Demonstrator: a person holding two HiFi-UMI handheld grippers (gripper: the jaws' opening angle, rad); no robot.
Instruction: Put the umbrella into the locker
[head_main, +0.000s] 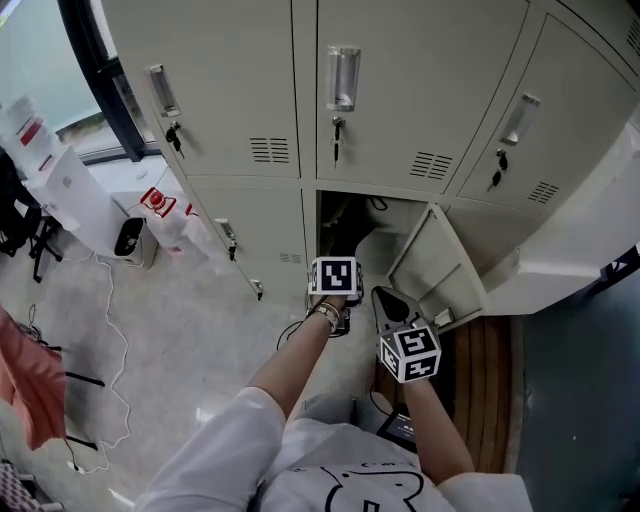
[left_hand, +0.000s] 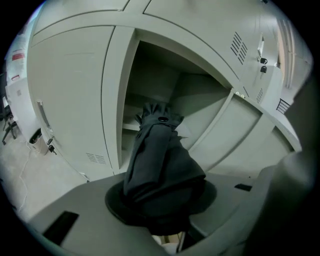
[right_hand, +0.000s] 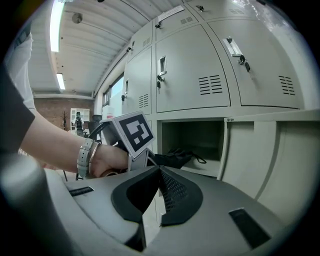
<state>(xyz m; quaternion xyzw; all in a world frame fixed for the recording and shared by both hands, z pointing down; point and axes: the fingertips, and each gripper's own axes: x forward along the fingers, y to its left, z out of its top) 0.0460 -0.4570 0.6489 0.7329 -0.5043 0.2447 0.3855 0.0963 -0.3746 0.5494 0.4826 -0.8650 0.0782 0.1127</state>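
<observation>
A black folded umbrella (left_hand: 160, 155) is clamped in my left gripper (left_hand: 161, 199), whose jaws are shut on its thick end. Its narrow end points into the open lower locker (left_hand: 155, 85). In the right gripper view the umbrella (right_hand: 175, 158) reaches the compartment's mouth (right_hand: 192, 140), with a strap loop hanging over the shelf. The locker door (head_main: 430, 265) stands swung out to the right. My right gripper (right_hand: 159, 171) is shut and empty, just right of and behind the left gripper's marker cube (right_hand: 135, 132). In the head view the right gripper (head_main: 385, 298) sits below the open door.
Closed lockers with keys in their locks (head_main: 335, 130) surround the open one. White boxes and bags (head_main: 165, 215) stand on the floor at the left, with cables (head_main: 110, 330) trailing across it. A wooden floor strip (head_main: 490, 380) lies at the right.
</observation>
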